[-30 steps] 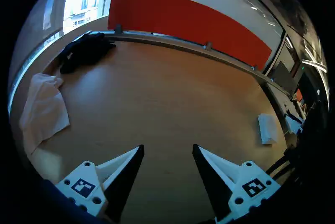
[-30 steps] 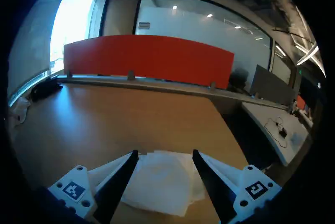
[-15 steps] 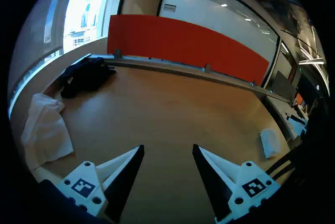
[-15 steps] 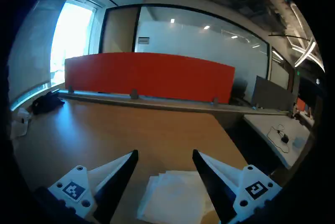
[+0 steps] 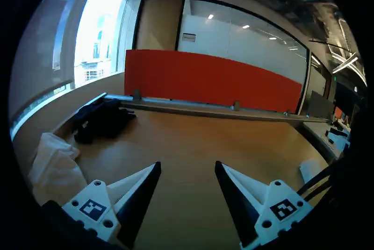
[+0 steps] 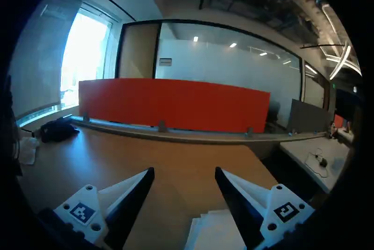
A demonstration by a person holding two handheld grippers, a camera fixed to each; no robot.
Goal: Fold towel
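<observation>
A wooden desk runs to a red divider screen at twelve o'clock; a bright window stands at ten o'clock, a frosted glass wall behind the screen.

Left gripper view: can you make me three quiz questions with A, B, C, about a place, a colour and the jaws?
1. Where is the crumpled towel? A) on the desk, left in the view B) on a chair C) on the floor
2. What colour is the screen behind the desk? A) green B) red C) yellow
3. How do the jaws of the left gripper stand? A) shut on the towel B) open C) shut, empty
A: it lies at the left. B: plainly red. B: bare desk shows between them.
</observation>
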